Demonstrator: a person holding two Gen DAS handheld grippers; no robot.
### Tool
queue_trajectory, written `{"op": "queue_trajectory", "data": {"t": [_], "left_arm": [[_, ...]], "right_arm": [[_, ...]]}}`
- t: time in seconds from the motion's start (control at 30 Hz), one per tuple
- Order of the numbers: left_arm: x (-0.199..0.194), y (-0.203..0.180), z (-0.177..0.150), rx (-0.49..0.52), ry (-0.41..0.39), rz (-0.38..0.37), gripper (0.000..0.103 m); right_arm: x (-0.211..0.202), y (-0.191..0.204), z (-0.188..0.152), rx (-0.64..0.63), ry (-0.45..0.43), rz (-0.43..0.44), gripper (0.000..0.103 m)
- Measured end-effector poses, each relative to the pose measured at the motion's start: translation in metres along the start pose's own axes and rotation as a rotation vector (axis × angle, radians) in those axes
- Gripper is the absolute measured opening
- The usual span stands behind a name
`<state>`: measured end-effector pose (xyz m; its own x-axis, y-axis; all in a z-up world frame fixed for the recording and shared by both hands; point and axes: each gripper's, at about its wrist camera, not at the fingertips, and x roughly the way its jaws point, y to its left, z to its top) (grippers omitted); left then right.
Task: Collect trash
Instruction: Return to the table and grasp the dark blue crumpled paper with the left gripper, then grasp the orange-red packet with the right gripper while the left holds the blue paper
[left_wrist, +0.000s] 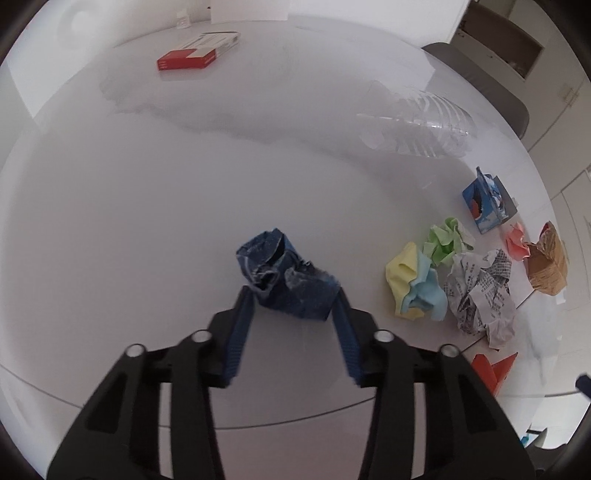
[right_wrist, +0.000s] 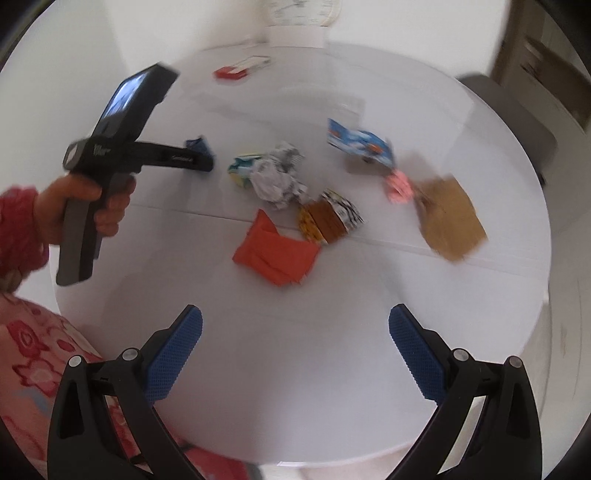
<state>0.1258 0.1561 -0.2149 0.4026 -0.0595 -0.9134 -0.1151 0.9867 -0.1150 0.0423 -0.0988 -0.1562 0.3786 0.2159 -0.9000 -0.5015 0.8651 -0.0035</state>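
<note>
My left gripper (left_wrist: 294, 295) is shut on a crumpled dark blue wrapper (left_wrist: 286, 278) and holds it over the white round table (left_wrist: 147, 206). In the right wrist view the left gripper (right_wrist: 201, 157) shows at the left with the blue wrapper (right_wrist: 199, 146) at its tip. My right gripper (right_wrist: 295, 328) is open and empty above the table's near edge. Trash lies in a cluster: crumpled newspaper (right_wrist: 277, 177), an orange wrapper (right_wrist: 275, 253), a brown paper bag (right_wrist: 450, 218), a blue carton (right_wrist: 360, 144), a pink scrap (right_wrist: 399, 186) and a patterned packet (right_wrist: 330, 219).
A yellow and light blue paper wad (left_wrist: 413, 286) and a green wad (left_wrist: 445, 240) lie by the newspaper (left_wrist: 480, 291). A clear plastic container (left_wrist: 417, 122) lies on its side at the right. A red and white box (left_wrist: 197, 51) sits at the table's far side. A grey chair (right_wrist: 517, 122) stands behind.
</note>
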Motion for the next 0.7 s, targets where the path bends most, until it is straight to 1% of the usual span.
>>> {"op": "queue_trajectory", "data": {"t": [0.07, 0.1, 0.13, 0.17, 0.23, 0.27, 0.33, 0.4, 0.47, 0.5, 0.57, 0.63, 0.7], "left_arm": [[0.0, -0.001, 0.001, 0.002, -0.002, -0.005, 0.037], [0.0, 0.0, 0.001, -0.001, -0.002, -0.011, 0.036], [-0.001, 0.0, 0.002, -0.003, -0.002, -0.016, 0.036], [-0.001, 0.0, 0.004, -0.002, 0.0, -0.015, 0.034], [-0.002, 0.002, 0.003, -0.001, 0.004, -0.01, 0.034], [-0.005, 0.006, 0.005, -0.007, 0.007, -0.013, 0.033], [-0.01, 0.009, 0.005, -0.021, 0.012, -0.018, 0.033], [-0.016, 0.012, 0.004, -0.034, 0.017, -0.025, 0.033], [-0.021, 0.015, 0.004, -0.04, 0.018, -0.024, 0.033], [-0.024, 0.016, 0.004, -0.039, 0.013, -0.021, 0.033], [-0.029, 0.019, 0.004, -0.041, 0.006, -0.021, 0.033], [-0.035, 0.022, 0.003, -0.052, -0.004, -0.025, 0.033], [-0.04, 0.025, 0.002, -0.062, -0.011, -0.028, 0.033]], "right_arm": [[0.008, 0.006, 0.008, -0.087, -0.003, 0.001, 0.1], [0.014, 0.012, 0.013, -0.161, -0.003, -0.008, 0.099], [0.02, 0.017, 0.017, -0.23, 0.001, -0.016, 0.095], [0.025, 0.021, 0.019, -0.282, 0.006, -0.022, 0.093], [0.04, 0.034, 0.023, -0.44, 0.027, -0.039, 0.088], [0.047, 0.04, 0.024, -0.516, 0.035, -0.043, 0.087], [0.056, 0.047, 0.024, -0.625, 0.043, -0.049, 0.082], [0.067, 0.053, 0.025, -0.728, 0.05, -0.051, 0.081], [0.076, 0.056, 0.026, -0.783, 0.058, -0.038, 0.081], [0.078, 0.055, 0.028, -0.79, 0.065, -0.028, 0.08], [0.086, 0.053, 0.033, -0.783, 0.089, 0.009, 0.074], [0.093, 0.049, 0.039, -0.752, 0.123, 0.057, 0.061], [0.096, 0.048, 0.044, -0.727, 0.148, 0.089, 0.054]]}}
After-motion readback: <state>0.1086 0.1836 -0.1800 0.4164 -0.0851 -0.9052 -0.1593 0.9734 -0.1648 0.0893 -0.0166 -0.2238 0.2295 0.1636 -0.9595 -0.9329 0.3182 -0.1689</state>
